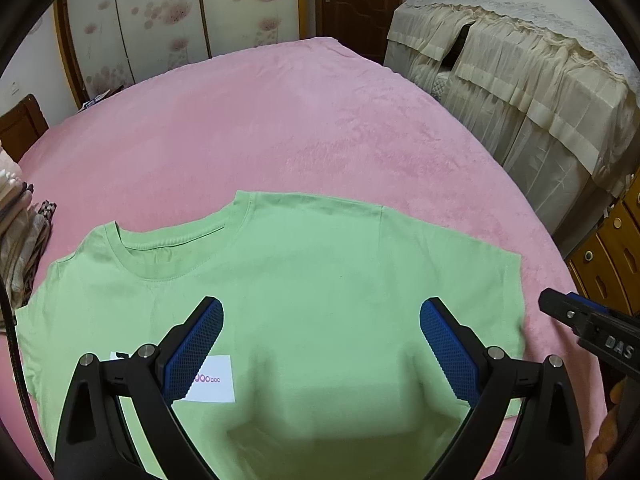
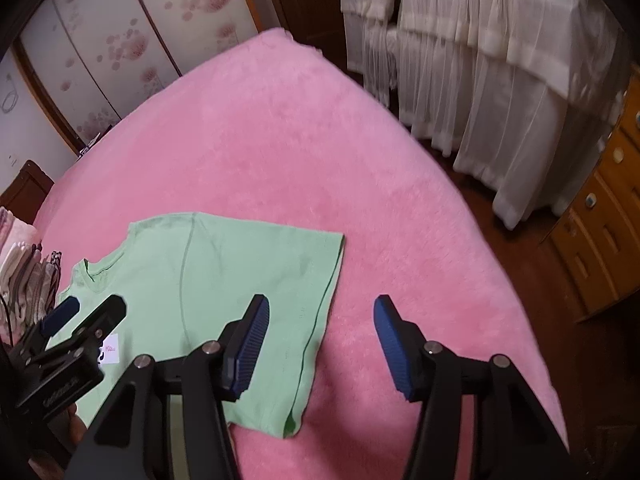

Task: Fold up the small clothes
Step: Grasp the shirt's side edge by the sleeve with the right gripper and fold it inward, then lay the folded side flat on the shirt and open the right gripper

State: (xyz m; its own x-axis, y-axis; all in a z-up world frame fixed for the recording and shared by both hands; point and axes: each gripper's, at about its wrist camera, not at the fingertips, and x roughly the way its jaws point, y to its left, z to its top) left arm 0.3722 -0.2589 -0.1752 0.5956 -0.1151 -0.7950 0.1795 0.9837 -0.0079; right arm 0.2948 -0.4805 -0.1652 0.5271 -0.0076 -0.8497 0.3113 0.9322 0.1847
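Note:
A light green T-shirt (image 1: 304, 280) lies flat on the pink blanket (image 1: 248, 120), collar toward the far left, with a white printed patch (image 1: 214, 380) on its front. My left gripper (image 1: 320, 312) hovers open over the shirt's chest, nothing between its blue pads. In the right wrist view the shirt (image 2: 224, 280) lies at left with its right sleeve (image 2: 304, 360) spread out. My right gripper (image 2: 320, 316) is open and empty, held above that sleeve's edge and the blanket (image 2: 320, 140). The left gripper also shows in this view (image 2: 86, 310), and the right gripper's tip shows in the left wrist view (image 1: 560, 304).
A stack of folded clothes (image 1: 20, 232) sits at the bed's left edge. A bed or sofa draped in cream fabric (image 1: 520, 72) stands to the right. A wooden drawer cabinet (image 2: 604, 216) is at the far right. Floral wardrobe doors (image 1: 180, 12) stand behind.

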